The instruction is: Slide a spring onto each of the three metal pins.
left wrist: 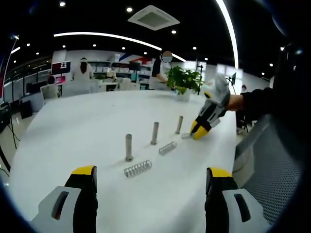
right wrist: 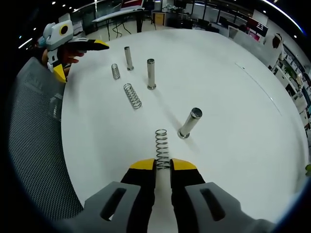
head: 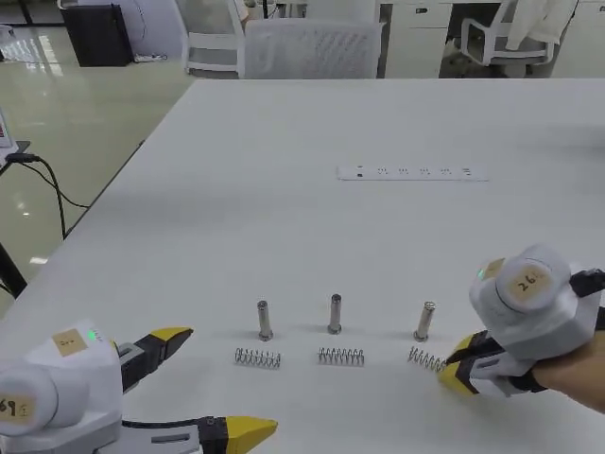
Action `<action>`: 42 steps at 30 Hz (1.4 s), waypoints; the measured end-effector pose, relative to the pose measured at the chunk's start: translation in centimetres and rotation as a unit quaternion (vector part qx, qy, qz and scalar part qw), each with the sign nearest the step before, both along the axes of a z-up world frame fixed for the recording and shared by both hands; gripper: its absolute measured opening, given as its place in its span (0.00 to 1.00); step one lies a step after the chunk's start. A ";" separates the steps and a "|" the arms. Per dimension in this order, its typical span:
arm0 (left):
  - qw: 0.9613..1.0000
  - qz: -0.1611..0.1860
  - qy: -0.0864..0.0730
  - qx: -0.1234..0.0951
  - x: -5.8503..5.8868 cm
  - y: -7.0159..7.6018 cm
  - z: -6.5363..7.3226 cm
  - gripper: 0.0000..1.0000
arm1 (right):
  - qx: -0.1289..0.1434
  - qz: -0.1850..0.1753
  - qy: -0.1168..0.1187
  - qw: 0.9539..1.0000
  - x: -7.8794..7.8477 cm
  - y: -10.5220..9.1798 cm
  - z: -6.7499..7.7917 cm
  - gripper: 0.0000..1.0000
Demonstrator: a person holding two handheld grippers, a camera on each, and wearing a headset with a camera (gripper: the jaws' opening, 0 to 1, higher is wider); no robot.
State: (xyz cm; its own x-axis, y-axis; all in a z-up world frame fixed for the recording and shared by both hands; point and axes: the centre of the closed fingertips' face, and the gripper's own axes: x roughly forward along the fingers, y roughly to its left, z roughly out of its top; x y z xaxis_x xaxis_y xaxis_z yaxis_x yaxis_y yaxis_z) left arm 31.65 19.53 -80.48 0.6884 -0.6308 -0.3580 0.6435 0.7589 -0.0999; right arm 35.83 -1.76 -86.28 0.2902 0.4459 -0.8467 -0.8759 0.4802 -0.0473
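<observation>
Three upright metal pins stand in a row on the white table: left pin (head: 265,320), middle pin (head: 335,314), right pin (head: 424,322). A spring lies in front of each: left spring (head: 257,357), middle spring (head: 341,356), right spring (head: 424,358). My right gripper (head: 454,369) lies low on the table, its yellow-tipped jaws closed on the near end of the right spring (right wrist: 162,145), beside the right pin (right wrist: 189,123). My left gripper (head: 222,383) hovers wide open at the near left, holding nothing, facing the left spring (left wrist: 137,168) and left pin (left wrist: 129,147).
A white power strip (head: 412,172) lies flat farther back on the table. The table's left edge (head: 104,199) runs diagonally, with floor and cables beyond. Mesh chairs (head: 312,47) stand at the far edge. A potted plant (left wrist: 184,80) stands at the table's end.
</observation>
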 end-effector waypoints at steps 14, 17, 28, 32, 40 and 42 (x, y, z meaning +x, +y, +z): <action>1.000 -0.011 0.000 0.001 -0.1 -0.1 0.0 0.85 | -0.007 0.015 -0.007 1.000 -0.1 0.1 0.8 0.08; 1.000 -0.019 0.004 0.003 -0.4 -0.3 -0.1 0.80 | -0.010 0.022 -0.007 1.000 -0.3 0.2 1.0 0.08; 0.996 -0.092 0.017 0.007 -1.8 -2.6 0.2 0.63 | -0.009 0.043 -0.006 0.999 -0.8 1.0 1.9 0.08; 0.994 -0.112 0.013 0.013 -1.6 -3.4 1.0 0.61 | -0.008 0.054 -0.006 0.999 -1.1 1.4 2.2 0.08; 0.987 -0.157 0.008 0.020 -1.1 -5.1 1.9 0.56 | -0.006 0.070 -0.007 0.997 -1.5 2.2 3.0 0.08; 0.986 -0.164 0.008 0.018 -0.8 -5.5 1.9 0.55 | -0.005 0.073 -0.006 0.997 -1.6 2.5 3.2 0.08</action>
State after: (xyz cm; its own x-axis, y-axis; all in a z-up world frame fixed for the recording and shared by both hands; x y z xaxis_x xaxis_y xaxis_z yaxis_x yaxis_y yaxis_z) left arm 30.81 14.04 -78.57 0.4444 -0.8048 -0.3935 0.8531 0.5142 -0.0883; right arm 34.24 0.75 -83.09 0.2320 0.4757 -0.8485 -0.9361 0.3461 -0.0619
